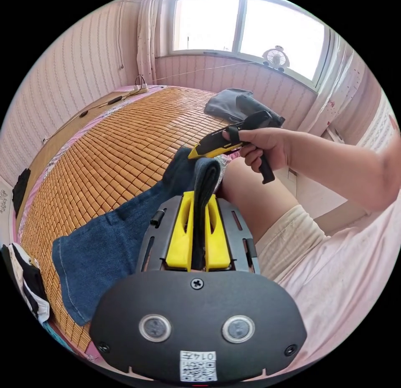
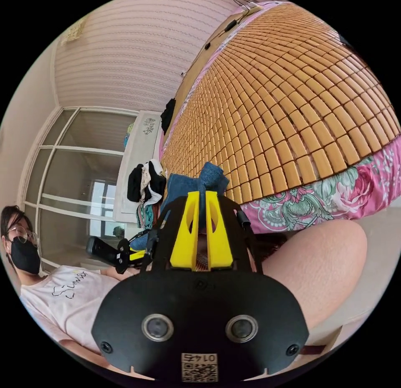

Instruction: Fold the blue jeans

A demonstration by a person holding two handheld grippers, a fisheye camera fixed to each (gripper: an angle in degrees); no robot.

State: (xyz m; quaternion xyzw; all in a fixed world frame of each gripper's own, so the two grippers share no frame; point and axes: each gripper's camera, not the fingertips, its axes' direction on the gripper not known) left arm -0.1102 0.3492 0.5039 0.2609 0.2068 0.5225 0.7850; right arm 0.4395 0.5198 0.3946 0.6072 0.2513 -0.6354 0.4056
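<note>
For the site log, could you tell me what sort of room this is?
Most likely a bedroom: a bed covered by a bamboo mat over a floral sheet, a curtained window, and the blue jeans laid out.

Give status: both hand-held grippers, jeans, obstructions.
Left hand-held gripper shut on blue jeans. Right hand-held gripper shut on the jeans too. Jeans partly on bamboo mat. Dark garment farther back, apart.

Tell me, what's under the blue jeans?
The blue jeans lie on a bamboo mat covering the bed. The left gripper pinches one end. What lies beneath the mat is hidden.
</note>
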